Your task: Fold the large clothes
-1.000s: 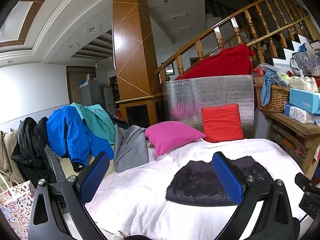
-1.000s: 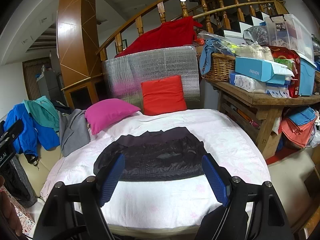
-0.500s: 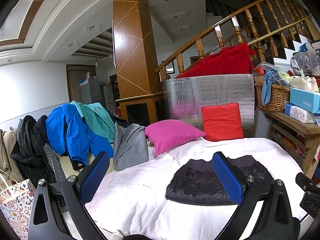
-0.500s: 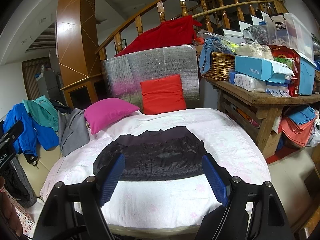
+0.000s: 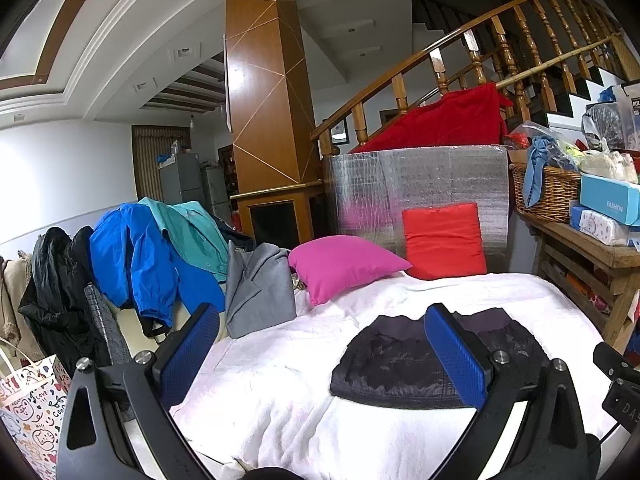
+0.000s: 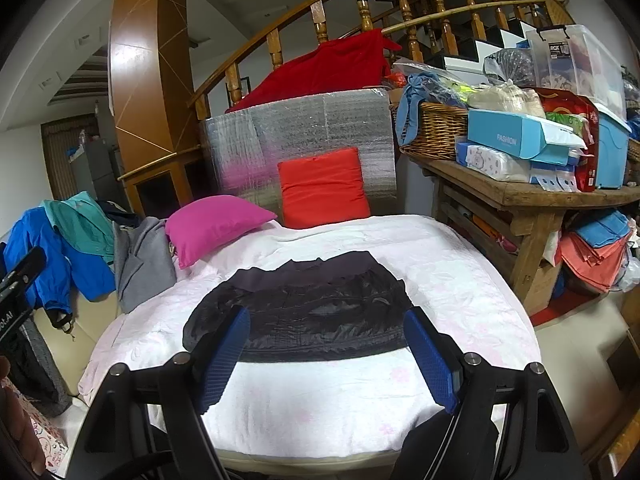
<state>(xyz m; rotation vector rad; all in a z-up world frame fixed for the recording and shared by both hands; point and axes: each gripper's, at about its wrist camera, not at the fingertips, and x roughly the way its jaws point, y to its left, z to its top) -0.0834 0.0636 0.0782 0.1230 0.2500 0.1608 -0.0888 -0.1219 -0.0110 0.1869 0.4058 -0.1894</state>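
A dark, shiny jacket (image 6: 308,304) lies folded flat on the white bedspread (image 6: 320,396); in the left wrist view the jacket (image 5: 392,360) shows right of centre. My right gripper (image 6: 326,344) hovers open just in front of its near edge, nothing between the blue pads. My left gripper (image 5: 320,344) is open too, held above the bed's left part, with its right fingertip (image 5: 452,348) in front of the jacket. More clothes hang over the sofa at the left: a blue jacket (image 5: 136,256), a teal one (image 5: 192,232), a grey garment (image 5: 260,292) and a black coat (image 5: 56,280).
A pink cushion (image 6: 212,228) and a red cushion (image 6: 322,188) sit at the head of the bed against a silver foil panel (image 6: 304,132). A wooden table (image 6: 520,200) crowded with a basket and boxes stands at the right. A patterned paper bag (image 5: 28,408) stands at the lower left.
The left wrist view has shifted very slightly. The jacket and the right gripper have stayed where they were.
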